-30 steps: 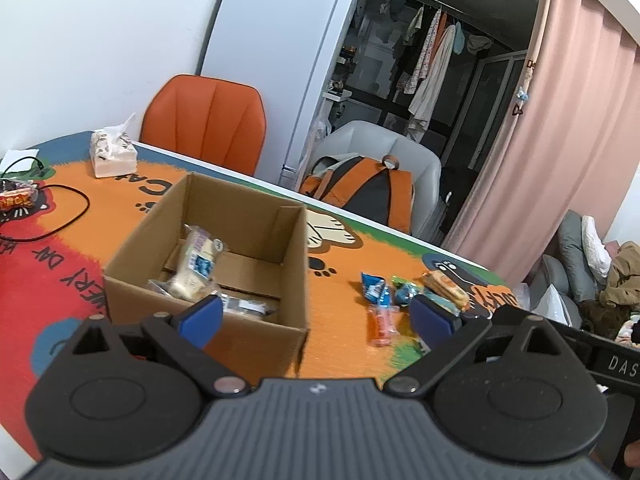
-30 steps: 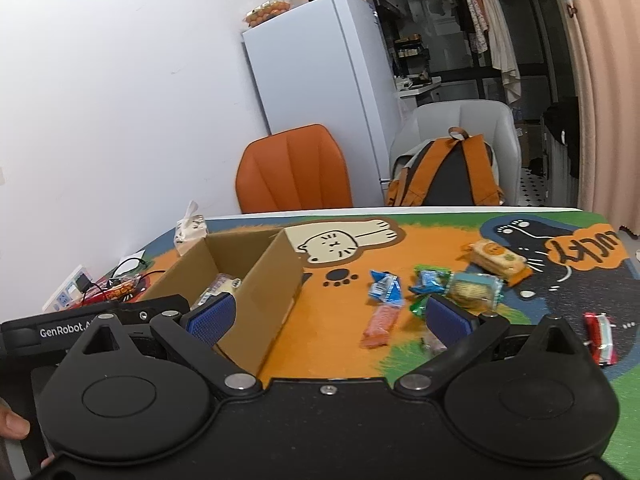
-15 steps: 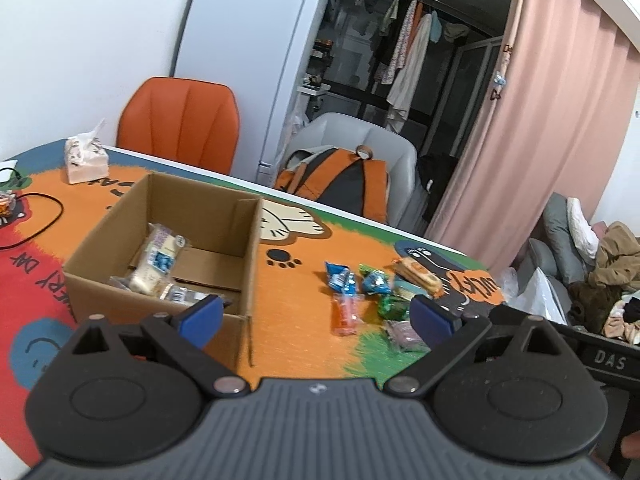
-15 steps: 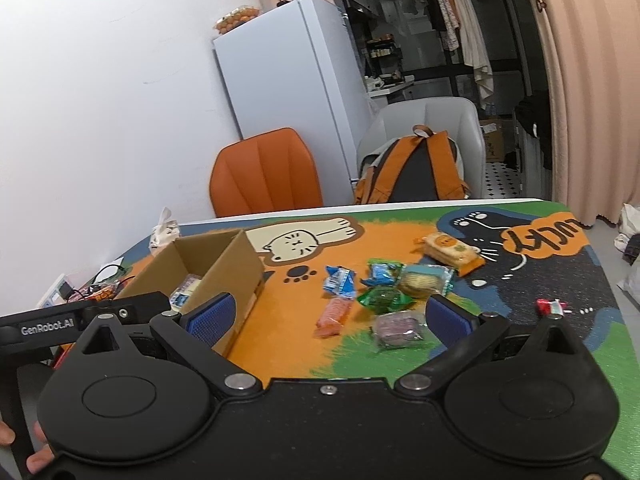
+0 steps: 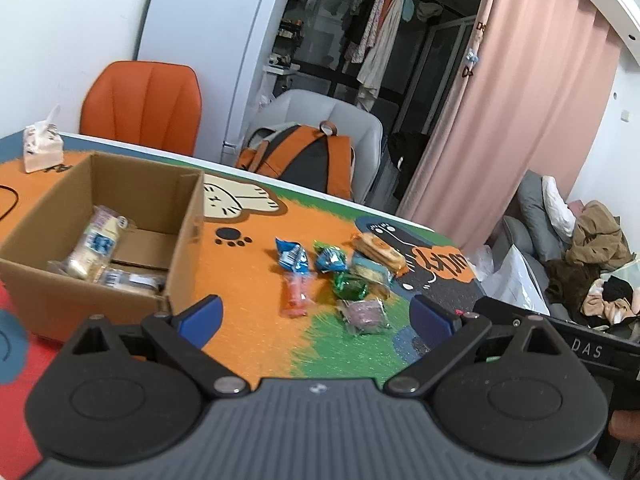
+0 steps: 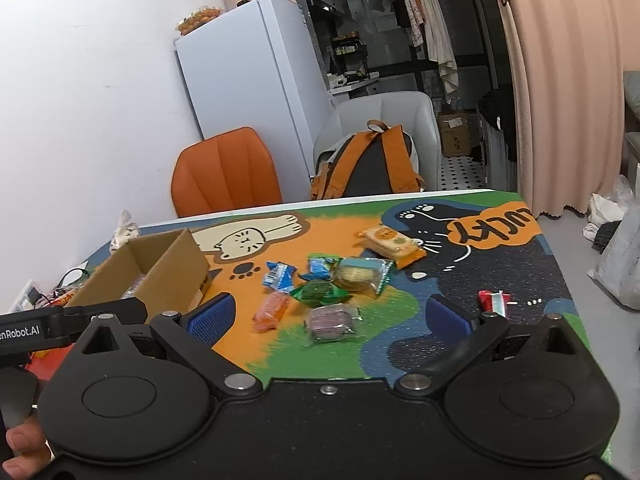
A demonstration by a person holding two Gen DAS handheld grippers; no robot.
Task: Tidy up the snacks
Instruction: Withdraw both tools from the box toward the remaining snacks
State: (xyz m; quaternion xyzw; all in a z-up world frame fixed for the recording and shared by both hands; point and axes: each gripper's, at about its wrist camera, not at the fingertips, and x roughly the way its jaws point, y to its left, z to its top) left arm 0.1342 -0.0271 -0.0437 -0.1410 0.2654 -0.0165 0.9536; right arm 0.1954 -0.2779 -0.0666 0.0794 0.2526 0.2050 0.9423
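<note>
An open cardboard box (image 5: pixel 80 300) stands on the left of the table and holds a few wrapped snacks (image 5: pixel 94 244). It also shows in the right wrist view (image 6: pixel 176 268). Several loose snacks lie right of it: a blue packet (image 5: pixel 292 258), an orange packet (image 5: pixel 295 294), a green one (image 5: pixel 351 285), a purple one (image 5: pixel 365 314) and a long orange biscuit pack (image 6: pixel 392 242). A red wrapper (image 6: pixel 494 300) lies apart on the right. My left gripper (image 5: pixel 316 314) is open and empty. My right gripper (image 6: pixel 330 316) is open and empty above the purple snack (image 6: pixel 330 320).
A tissue pack (image 5: pixel 40 150) and black cables (image 5: pixel 8 200) sit at the table's far left. An orange chair (image 5: pixel 140 108) and a white chair with an orange backpack (image 5: pixel 304 160) stand behind the table. A white fridge (image 6: pixel 248 120) is by the wall.
Both grippers have moved right, from over the box toward the loose snacks. Both stay open and empty. The snacks have not moved.
</note>
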